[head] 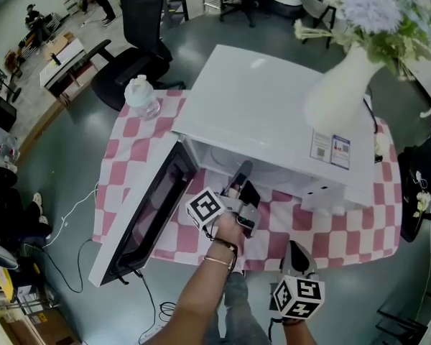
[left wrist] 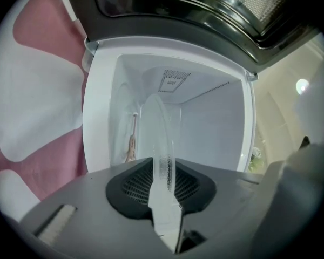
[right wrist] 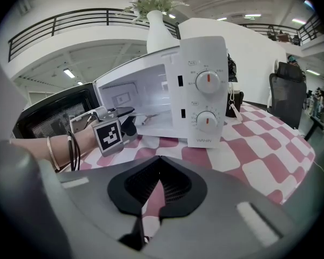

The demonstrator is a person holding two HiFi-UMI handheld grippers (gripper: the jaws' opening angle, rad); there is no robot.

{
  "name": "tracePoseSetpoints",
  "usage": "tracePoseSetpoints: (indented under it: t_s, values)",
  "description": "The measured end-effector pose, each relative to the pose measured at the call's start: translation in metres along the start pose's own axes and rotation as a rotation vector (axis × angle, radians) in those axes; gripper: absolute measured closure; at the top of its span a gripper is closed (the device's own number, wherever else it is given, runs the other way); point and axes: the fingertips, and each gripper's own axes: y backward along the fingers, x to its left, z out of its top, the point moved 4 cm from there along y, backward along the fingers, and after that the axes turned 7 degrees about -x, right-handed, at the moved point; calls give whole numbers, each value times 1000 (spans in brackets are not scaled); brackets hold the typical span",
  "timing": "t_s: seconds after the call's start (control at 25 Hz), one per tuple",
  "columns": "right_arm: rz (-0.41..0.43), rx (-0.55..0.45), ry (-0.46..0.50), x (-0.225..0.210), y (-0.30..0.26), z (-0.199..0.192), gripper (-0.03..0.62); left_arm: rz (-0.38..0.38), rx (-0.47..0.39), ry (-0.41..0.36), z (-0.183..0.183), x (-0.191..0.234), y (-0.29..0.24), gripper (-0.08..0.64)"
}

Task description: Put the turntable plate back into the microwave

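The white microwave (head: 273,113) stands on a pink-checked table with its door (head: 147,214) swung open to the left. My left gripper (head: 241,175) reaches level into the mouth of the cavity (left wrist: 205,123). It is shut on the rim of the clear glass turntable plate (left wrist: 161,139), which shows edge-on between the jaws and extends into the cavity. From the right gripper view, the left gripper (right wrist: 124,117) sits just at the opening of the microwave (right wrist: 205,90). My right gripper (head: 296,254) hangs at the table's front edge, shut and empty (right wrist: 156,190), tilted down.
A white vase of flowers (head: 345,85) stands on top of the microwave. A water bottle (head: 141,95) sits at the table's far left corner. The checked cloth (head: 330,236) covers the table. A black office chair (head: 136,56) is behind it, and a cable lies on the floor at the left.
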Motion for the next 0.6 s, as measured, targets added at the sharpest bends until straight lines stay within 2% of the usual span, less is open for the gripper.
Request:
tracePoseSetpoints:
  t_s: [0.24,0.44,0.6]
  values:
    - [-2,7,-10,-1,1,-2,583,1,3,-1,1,0,-8,491]
    - [-10,11,-11,-4,1,-3,583,-26,8,-16,2,-2,-15,491]
    - [-9,13,-12,-3,1,-4,583,-15,2,-5,1,-1,-19,491]
